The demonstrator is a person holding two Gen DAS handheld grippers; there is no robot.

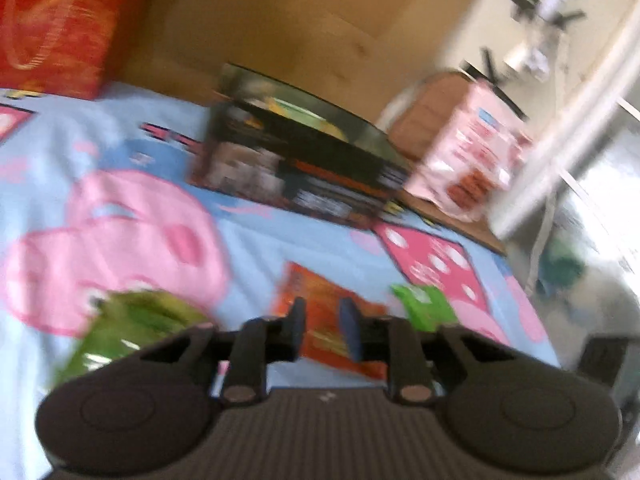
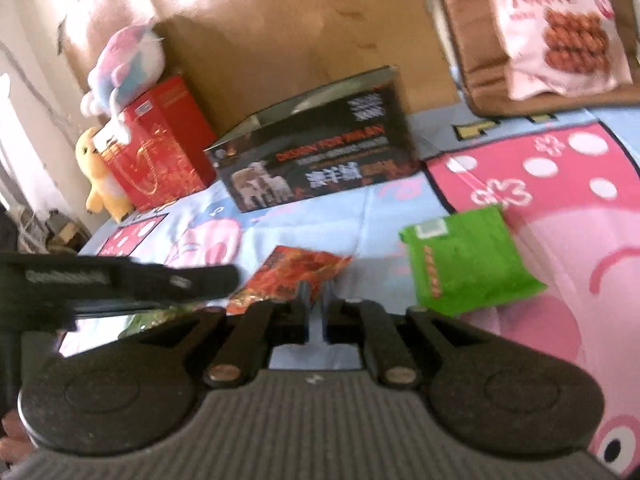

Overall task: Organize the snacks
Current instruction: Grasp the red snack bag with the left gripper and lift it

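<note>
Two grippers: both aimed down over a cartoon-print blue sheet point(image 2: 320, 224), both views motion-blurred.
Left gripper point(image 1: 322, 330): fingers narrow, small gap, nothing visibly between them; orange packet lies on the sheet beyond the tips.
Right gripper point(image 2: 316, 314): fingers nearly together, nothing pinched; tips point at the orange packet's near edge.
Orange packet point(image 2: 296, 276): flat on the sheet, between the two grippers' lines of approach.
Green packet point(image 2: 472, 260): flat on the sheet, just right of the orange one, apart from it.
Second green bag point(image 1: 128, 328): low left in the left view, too blurred to read.
Black box point(image 2: 320, 160): open-topped, farther back by the wooden board; likely the drop spot, my guess.
Pink snack bag point(image 2: 556, 28): on a brown cushion, far right.
Risk 1: both grippers converge on the same packet; fingers could collide.
Risk 2: narrow fingers coming down on a flat foil packet may push it along the soft sheet instead of pinching it.
Risk 3: blur suggests speed; overshoot likely.
</note>
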